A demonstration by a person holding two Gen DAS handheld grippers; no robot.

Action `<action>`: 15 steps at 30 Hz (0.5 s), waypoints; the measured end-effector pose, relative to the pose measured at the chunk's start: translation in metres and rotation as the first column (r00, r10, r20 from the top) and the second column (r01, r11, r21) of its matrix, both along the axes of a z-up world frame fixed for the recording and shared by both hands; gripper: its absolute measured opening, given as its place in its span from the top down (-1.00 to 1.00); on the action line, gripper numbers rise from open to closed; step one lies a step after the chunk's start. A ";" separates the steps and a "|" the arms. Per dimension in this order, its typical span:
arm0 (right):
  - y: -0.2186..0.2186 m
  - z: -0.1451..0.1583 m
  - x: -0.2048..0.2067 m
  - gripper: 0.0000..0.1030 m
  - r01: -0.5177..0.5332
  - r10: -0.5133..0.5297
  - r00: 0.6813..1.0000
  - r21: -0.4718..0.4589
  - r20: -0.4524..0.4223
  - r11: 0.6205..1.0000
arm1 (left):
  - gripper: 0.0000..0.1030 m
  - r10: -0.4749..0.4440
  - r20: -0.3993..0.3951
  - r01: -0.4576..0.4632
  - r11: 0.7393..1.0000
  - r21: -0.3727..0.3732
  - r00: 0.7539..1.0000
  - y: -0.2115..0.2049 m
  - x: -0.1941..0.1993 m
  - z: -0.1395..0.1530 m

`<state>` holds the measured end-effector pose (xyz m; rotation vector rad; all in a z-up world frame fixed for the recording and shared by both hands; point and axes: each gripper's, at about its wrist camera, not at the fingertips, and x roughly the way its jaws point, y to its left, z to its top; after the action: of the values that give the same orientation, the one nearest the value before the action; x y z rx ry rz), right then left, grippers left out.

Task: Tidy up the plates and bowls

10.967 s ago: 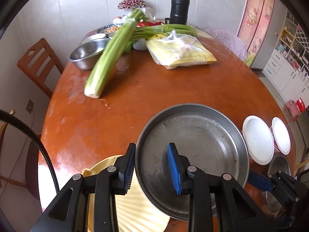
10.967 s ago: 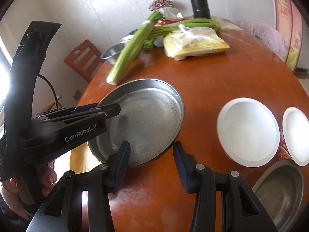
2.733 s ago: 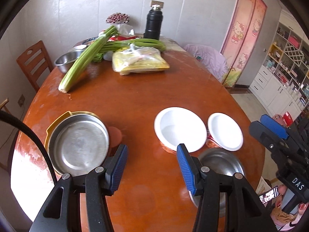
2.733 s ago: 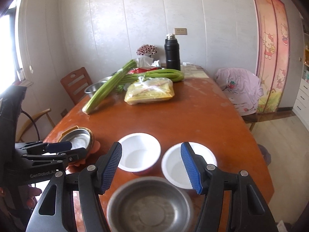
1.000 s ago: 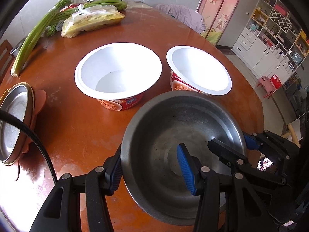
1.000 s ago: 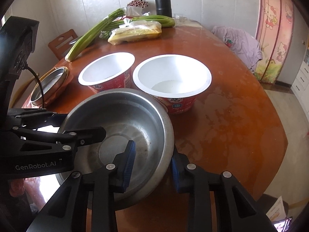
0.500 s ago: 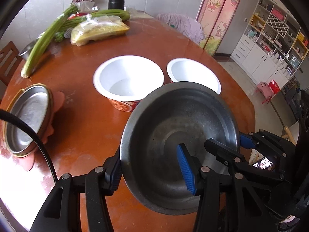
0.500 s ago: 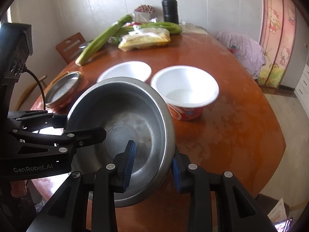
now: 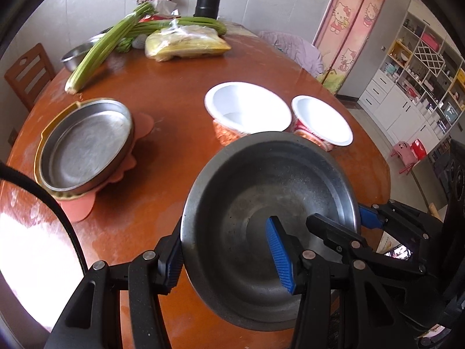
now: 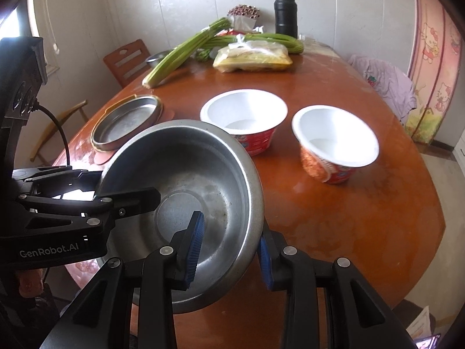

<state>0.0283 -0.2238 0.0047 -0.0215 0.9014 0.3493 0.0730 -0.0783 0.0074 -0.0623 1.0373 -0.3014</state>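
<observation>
While both grippers clamp opposite sides of its rim, the steel bowl (image 9: 261, 203) hangs tilted above the table (image 9: 174, 87), holding nothing: the left gripper (image 9: 229, 256) pinches its left rim, one finger inside and one outside, and the right gripper (image 10: 229, 244) grips its right rim likewise. Beyond the steel bowl stand two white paper bowls, the larger (image 10: 244, 116) and the smaller (image 10: 334, 139), apart and seemingly empty. Left of it, a metal pan (image 9: 84, 142) sits nested on a yellow plate (image 9: 40, 142) over an orange mat (image 9: 84, 206)
</observation>
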 end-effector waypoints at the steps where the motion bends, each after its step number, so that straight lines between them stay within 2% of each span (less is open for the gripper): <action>1: 0.003 0.000 -0.001 0.29 -0.001 0.001 1.000 -0.003 0.001 1.000 | -0.02 0.001 -0.001 -0.001 1.000 0.004 1.000 0.002 0.000 -0.001; 5: 0.009 -0.003 -0.002 0.29 0.006 -0.006 1.000 0.000 -0.018 1.000 | -0.02 0.004 -0.012 -0.004 1.000 0.007 1.000 0.007 0.004 -0.009; 15: 0.010 -0.005 0.000 0.28 0.064 -0.065 0.997 -0.014 -0.030 0.998 | -0.02 -0.054 -0.046 0.055 0.998 0.039 0.997 -0.002 0.013 -0.028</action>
<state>0.0282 -0.2141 -0.0003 0.0013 0.9325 0.2844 0.0864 -0.0800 -0.0202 -0.0045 1.0910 -0.3297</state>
